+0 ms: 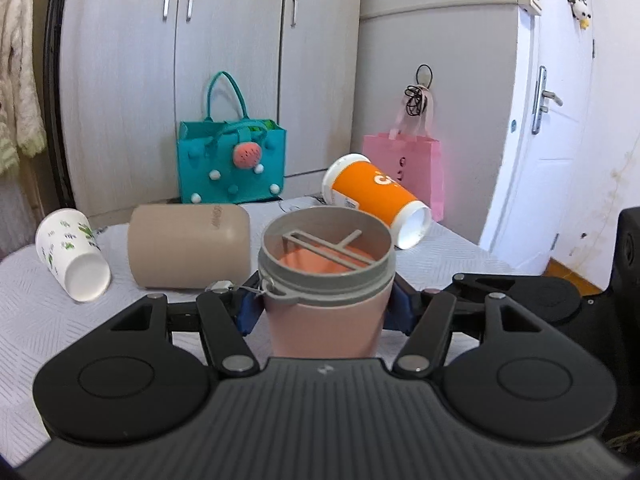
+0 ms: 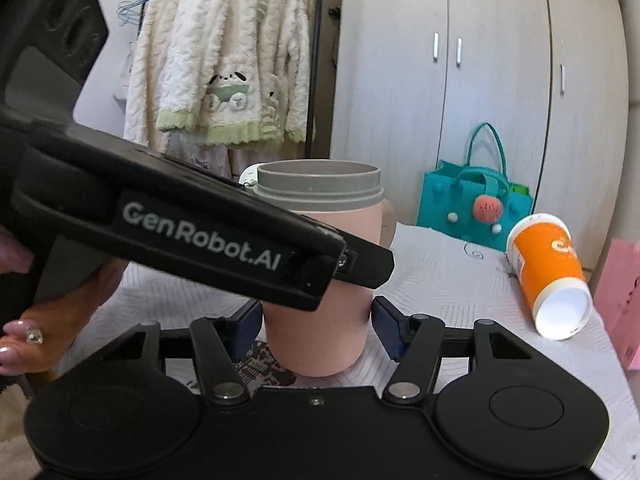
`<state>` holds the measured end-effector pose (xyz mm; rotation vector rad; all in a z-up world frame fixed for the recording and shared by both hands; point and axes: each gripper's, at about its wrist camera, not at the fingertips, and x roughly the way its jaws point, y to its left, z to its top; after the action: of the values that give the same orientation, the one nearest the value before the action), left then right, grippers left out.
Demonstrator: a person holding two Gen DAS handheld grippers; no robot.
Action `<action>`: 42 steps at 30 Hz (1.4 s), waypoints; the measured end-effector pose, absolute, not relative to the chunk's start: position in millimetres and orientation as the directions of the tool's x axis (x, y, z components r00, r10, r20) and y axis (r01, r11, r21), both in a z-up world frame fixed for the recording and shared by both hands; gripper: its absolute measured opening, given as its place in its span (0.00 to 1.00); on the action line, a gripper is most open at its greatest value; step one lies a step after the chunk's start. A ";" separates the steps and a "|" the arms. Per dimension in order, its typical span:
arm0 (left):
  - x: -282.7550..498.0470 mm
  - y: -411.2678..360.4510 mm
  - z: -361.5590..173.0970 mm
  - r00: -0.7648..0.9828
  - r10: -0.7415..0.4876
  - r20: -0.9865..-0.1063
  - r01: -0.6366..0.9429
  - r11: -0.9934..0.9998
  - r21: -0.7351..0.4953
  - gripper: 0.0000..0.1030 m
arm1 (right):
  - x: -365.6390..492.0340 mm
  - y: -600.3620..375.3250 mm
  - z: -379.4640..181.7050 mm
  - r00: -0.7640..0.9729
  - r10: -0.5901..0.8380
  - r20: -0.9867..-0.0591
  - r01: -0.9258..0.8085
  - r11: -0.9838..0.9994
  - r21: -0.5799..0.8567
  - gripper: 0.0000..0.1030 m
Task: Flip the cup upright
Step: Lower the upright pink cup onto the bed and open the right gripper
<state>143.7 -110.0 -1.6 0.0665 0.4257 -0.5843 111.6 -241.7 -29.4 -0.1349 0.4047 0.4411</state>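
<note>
White quilted counter (image 1: 24,320), pink gray-rimmed cup (image 1: 326,308) upright at centre.
Left claw (image 1: 322,312) clamps it steady; right claw (image 2: 316,326) brackets it, slightly apart.

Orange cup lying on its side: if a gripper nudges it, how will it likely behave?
The orange cup looks like thin paper, so probably light and easily dented. Lying on its side on the table, it would likely roll in a curve, since it tapers. Its open mouth may crush under a hard squeeze.
</note>
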 end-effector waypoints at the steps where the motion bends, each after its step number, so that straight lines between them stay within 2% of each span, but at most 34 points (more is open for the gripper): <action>1: 143.9 -109.2 -1.9 0.753 -0.519 -0.404 0.548 0.835 -0.051 0.61 | 113.8 -241.1 -30.1 0.827 0.389 -0.405 -0.438 0.898 -0.031 0.63; 8: 158.5 -93.8 -5.9 0.717 -0.537 -0.445 0.520 0.837 -0.171 0.63 | 126.6 -239.2 -33.5 0.825 0.393 -0.407 -0.405 0.912 0.061 0.63; 11: 160.5 -92.1 -11.3 0.690 -0.540 -0.482 0.509 0.835 -0.207 0.67 | 126.4 -240.2 -33.6 0.823 0.393 -0.410 -0.401 0.913 0.070 0.64; 16: 155.2 -90.8 -16.2 0.697 -0.531 -0.482 0.490 0.844 -0.220 0.72 | 125.8 -241.2 -32.9 0.823 0.390 -0.413 -0.393 0.916 0.081 0.64; 23: 151.8 -90.0 -12.7 0.697 -0.539 -0.473 0.497 0.839 -0.223 0.72 | 121.6 -240.4 -28.6 0.842 0.371 -0.392 -0.389 0.921 0.035 0.67; 29: 154.0 -87.1 -10.6 0.683 -0.562 -0.466 0.496 0.826 -0.269 0.72 | 119.6 -236.9 -24.4 0.839 0.374 -0.394 -0.408 0.913 -0.003 0.64; 31: 153.9 -86.9 -10.4 0.682 -0.564 -0.466 0.497 0.825 -0.270 0.72 | 119.3 -238.8 -24.9 0.839 0.369 -0.400 -0.403 0.915 0.000 0.68; 32: 154.1 -86.7 -10.6 0.680 -0.565 -0.468 0.499 0.824 -0.270 0.72 | 118.8 -239.2 -24.7 0.842 0.365 -0.397 -0.397 0.918 0.000 0.76; 34: 153.5 -87.0 -10.4 0.678 -0.562 -0.473 0.497 0.825 -0.268 0.77 | 116.9 -241.6 -24.6 0.850 0.360 -0.385 -0.391 0.921 -0.001 0.83; 42: 146.6 -83.5 -9.3 0.680 -0.553 -0.481 0.483 0.832 -0.273 0.81 | 113.3 -247.4 -22.4 0.846 0.365 -0.388 -0.395 0.919 0.002 0.83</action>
<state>146.6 -83.5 -9.2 -0.1278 0.5815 -0.5829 113.3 -247.4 -22.4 -0.0784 0.3929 0.4014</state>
